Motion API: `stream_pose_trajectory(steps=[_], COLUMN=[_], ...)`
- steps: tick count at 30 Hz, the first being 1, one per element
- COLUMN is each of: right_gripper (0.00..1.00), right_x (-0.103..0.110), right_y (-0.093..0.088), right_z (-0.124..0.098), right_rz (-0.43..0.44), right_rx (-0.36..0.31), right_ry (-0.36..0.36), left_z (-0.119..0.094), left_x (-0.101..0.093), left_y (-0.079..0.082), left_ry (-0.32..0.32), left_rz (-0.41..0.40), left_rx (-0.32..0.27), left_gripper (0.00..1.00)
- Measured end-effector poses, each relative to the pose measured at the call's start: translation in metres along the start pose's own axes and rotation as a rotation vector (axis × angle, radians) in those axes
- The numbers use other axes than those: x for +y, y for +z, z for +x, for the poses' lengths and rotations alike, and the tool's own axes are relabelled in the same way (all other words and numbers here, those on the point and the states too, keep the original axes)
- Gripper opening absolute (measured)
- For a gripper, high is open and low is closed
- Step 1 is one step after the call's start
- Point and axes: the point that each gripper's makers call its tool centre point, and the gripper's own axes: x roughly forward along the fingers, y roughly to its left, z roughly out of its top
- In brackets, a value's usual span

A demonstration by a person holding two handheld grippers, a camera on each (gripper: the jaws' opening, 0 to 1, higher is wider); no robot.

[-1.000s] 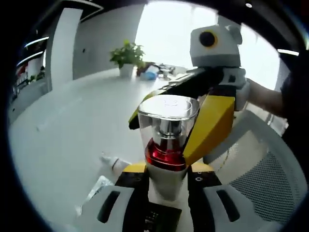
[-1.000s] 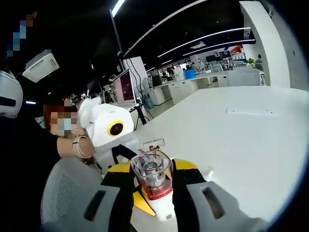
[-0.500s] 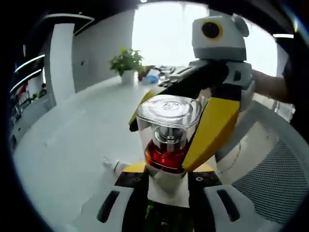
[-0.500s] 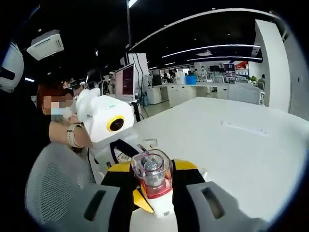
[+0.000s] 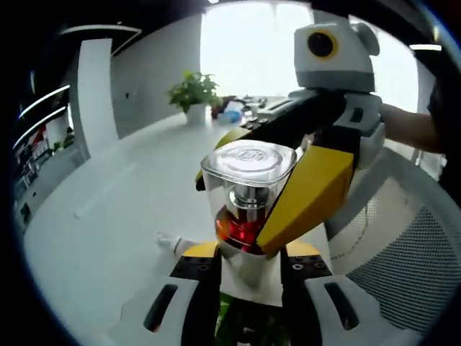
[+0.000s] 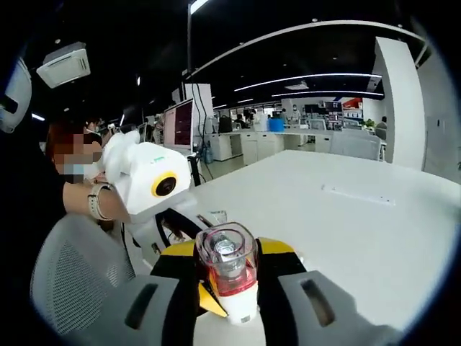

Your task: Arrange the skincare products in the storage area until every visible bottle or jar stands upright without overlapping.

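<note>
Two grippers point(image 5: 241, 270) point(image 6: 230, 288) clamped one bottle point(image 5: 247, 198) | table point(image 5: 108, 216) beneath | plant point(image 5: 193, 90) far | chair point(image 6: 68, 274) left

Clear-capped red and white bottle point(image 5: 248, 209), yellow and black claw point(image 5: 248, 263), white table point(image 6: 346, 223), grey mesh chair point(image 5: 403, 252)

left tool point(image 5: 248, 270): white moulded shells with dark oval slots, black inner plates (small screws show), yellow pads at the tips | right tool point(image 6: 229, 277): same white shells, slots, black-and-yellow jaws | person: wristwatch point(image 6: 94, 202) on a light strap, dark sleeve point(image 5: 441, 108) at the view's edge
</note>
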Motion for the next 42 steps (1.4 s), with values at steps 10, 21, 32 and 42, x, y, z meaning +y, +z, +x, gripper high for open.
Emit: stream_pose_trajectory(steps=[10,21,32,42], right_gripper=[0.33,0.34,0.34,0.33], right_x=[-0.001,-0.003,-0.005,0.0], right_y=[0.001,-0.004,-0.05,-0.067], right_z=[0.0,-0.013,-0.016,-0.012], right_rz=[0.057,0.061,0.145,0.132], right_rx=[-0.027,-0.007,0.114,0.18], right_ry=[0.0,0.03,0.072,0.101], left_z=[-0.02,-0.028,-0.038,-0.042], left_x=[0.003,0.003,-0.023,-0.032], left_y=[-0.011,-0.014,-0.019,-0.011], left_ry=[0.041,0.057,0.025,0.02], left_rz=[-0.025,-0.03,-0.067,-0.118], left_rx=[0.035,0.035,0.038,0.008], left_gripper=[0.24,0.21,0.2,0.22])
